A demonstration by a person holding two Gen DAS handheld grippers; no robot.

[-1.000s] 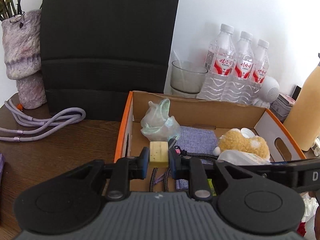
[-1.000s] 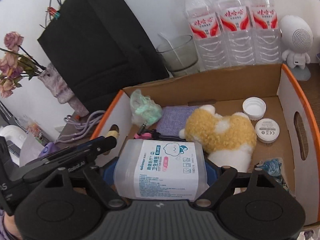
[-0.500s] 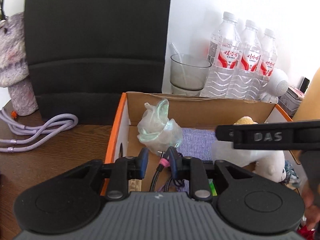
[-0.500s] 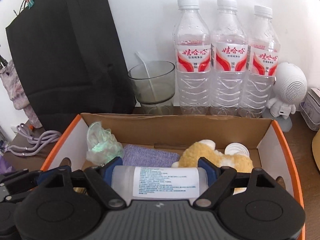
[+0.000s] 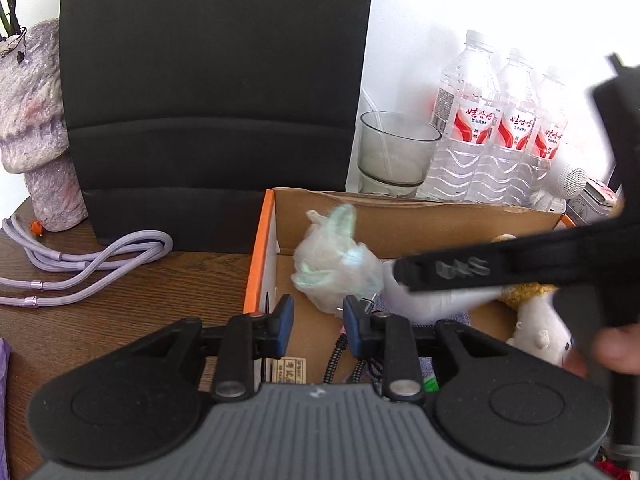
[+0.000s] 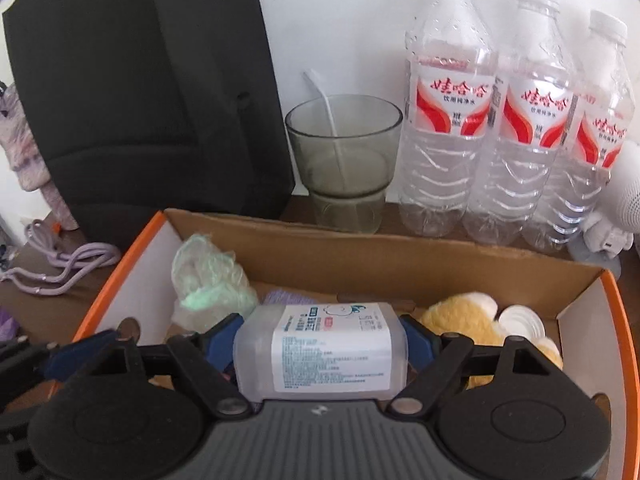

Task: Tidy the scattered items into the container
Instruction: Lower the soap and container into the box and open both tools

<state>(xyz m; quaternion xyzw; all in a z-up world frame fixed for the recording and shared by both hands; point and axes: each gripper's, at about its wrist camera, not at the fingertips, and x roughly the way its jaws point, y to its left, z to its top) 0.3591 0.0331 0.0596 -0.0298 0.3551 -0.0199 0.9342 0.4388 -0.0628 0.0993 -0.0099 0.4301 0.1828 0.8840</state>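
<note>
The cardboard box [image 6: 120, 276] with an orange rim holds a crumpled plastic bag [image 6: 208, 280], a purple cloth [image 6: 284, 298], a yellow plush toy [image 6: 460, 320] and a white lid [image 6: 520, 320]. My right gripper [image 6: 320, 344] hangs over the box's front part, shut on a translucent cotton swab box [image 6: 320, 356]. My left gripper [image 5: 318, 324] is over the box's left front corner; its jaws are opening with nothing between the pads. Below it, inside the box, lie a small yellow box [image 5: 290, 368] and a braided cable [image 5: 336, 356]. The right gripper's finger [image 5: 480, 268] crosses the left wrist view.
Behind the box stand a black bag [image 5: 216, 100], a grey glass with a straw [image 6: 344, 160] and three water bottles [image 6: 516, 128]. A purple cord [image 5: 80, 260] and a stone-like vase [image 5: 36, 128] sit on the wooden table at left. A white speaker figure [image 5: 572, 184] is at back right.
My left gripper let go of the small yellow box, which now lies in the cardboard box, and its jaws widened. My right gripper swung round over the box with the swab box.
</note>
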